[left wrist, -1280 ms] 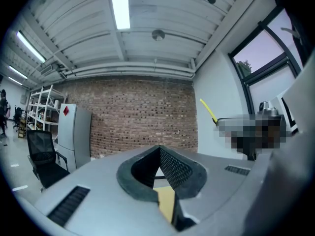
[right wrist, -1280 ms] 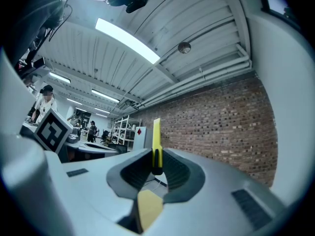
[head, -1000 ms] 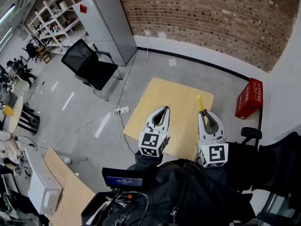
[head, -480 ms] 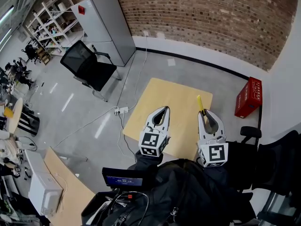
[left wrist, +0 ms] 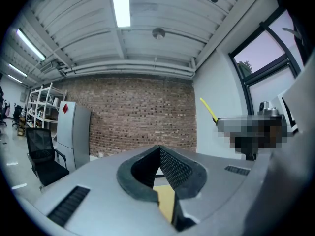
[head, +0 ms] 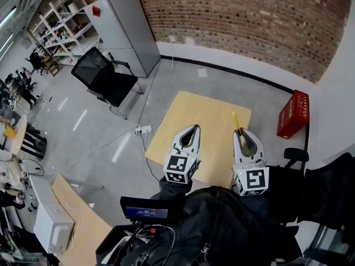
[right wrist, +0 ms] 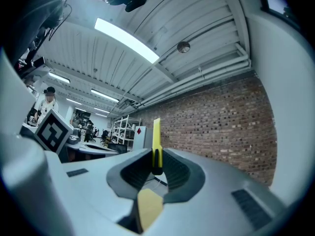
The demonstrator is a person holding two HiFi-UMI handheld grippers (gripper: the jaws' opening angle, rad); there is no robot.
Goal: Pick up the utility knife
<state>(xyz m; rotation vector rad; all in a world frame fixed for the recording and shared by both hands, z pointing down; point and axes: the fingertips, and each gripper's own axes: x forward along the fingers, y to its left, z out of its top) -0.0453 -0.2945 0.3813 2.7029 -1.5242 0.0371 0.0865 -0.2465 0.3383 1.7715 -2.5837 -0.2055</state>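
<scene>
While its lower end is hidden between the jaws, the yellow utility knife [right wrist: 156,144] sticks out past the tips of the right gripper [head: 240,131], which pinches it. The left gripper [head: 194,128] is beside it, jaws pressed together on nothing. Both are held above the tabletop [head: 206,119].

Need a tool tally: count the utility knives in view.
1. The slim yellow utility knife stands clamped in the right gripper, over the light wooden table. None shows elsewhere; the table's near edge is hidden.
</scene>
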